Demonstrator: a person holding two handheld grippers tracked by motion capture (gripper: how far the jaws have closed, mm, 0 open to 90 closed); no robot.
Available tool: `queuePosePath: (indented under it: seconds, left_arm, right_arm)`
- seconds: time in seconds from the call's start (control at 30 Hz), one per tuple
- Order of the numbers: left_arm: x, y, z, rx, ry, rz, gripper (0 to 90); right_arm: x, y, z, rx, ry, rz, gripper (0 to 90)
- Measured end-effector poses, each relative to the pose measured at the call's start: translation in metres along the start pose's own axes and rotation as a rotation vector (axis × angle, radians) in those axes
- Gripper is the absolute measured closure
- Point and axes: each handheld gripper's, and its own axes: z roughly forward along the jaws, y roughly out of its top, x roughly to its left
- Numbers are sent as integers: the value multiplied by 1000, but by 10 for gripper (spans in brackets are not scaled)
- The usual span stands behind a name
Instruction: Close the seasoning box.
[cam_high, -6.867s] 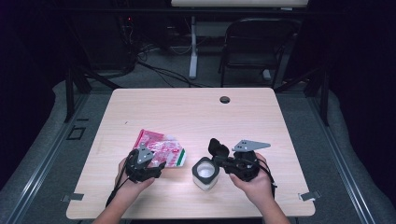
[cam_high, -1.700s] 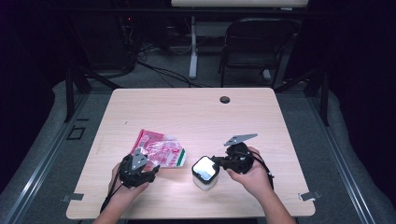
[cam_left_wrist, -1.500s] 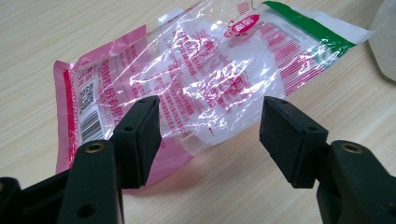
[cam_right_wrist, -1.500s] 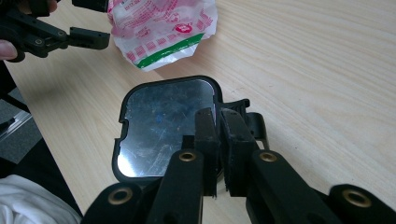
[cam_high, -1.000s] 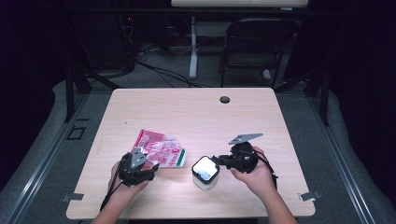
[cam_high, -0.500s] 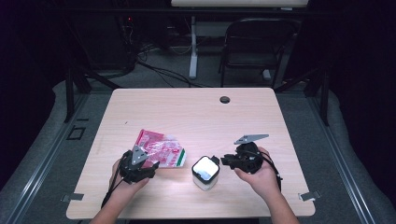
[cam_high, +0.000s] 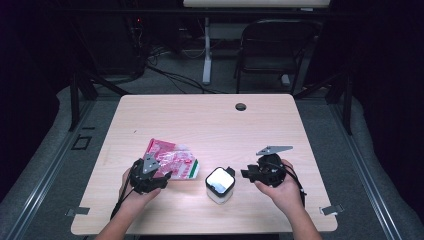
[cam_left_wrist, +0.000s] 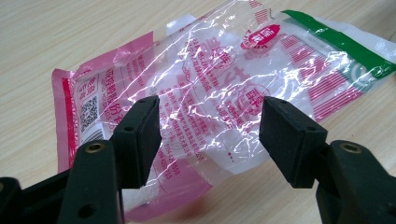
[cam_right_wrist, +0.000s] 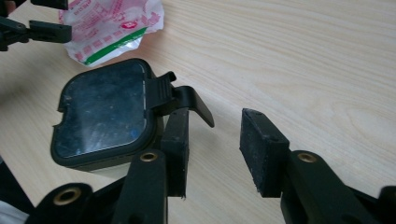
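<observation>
Now that the right gripper has just been spreading its jaws, nothing sits between them; the flipped-up latch of the lidded box lies just off its left jaw, seemingly released. Further left, the left gripper hovers open over the pink packet
</observation>
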Motion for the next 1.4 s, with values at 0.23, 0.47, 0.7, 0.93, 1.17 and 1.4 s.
queuePosePath:
  seconds: [0.23, 0.47, 0.7, 0.93, 1.17, 1.4]
  left_arm:
    - [1, 0, 0, 0, -1, 1, 388]
    - [1, 0, 0, 0, -1, -1, 388]
    - [1, -1, 1, 4, -2, -1, 388]
    - [0, -1, 2, 2, 0, 1, 388]
    - [1, -1, 2, 9, -3, 2, 388]
    - [0, -1, 4, 11, -5, 7, 388]
  right_arm:
    - [-8, -5, 6, 10, -19, 22, 595]
    - [-16, -10, 12, 26, -54, 43, 577]
    - [-27, -17, 20, 38, -78, 82, 575]
    - [-33, -22, 26, 57, -100, 94, 569]
    - [-35, -23, 28, 47, -110, 102, 550]
    - [-35, -25, 30, 47, -117, 104, 546]
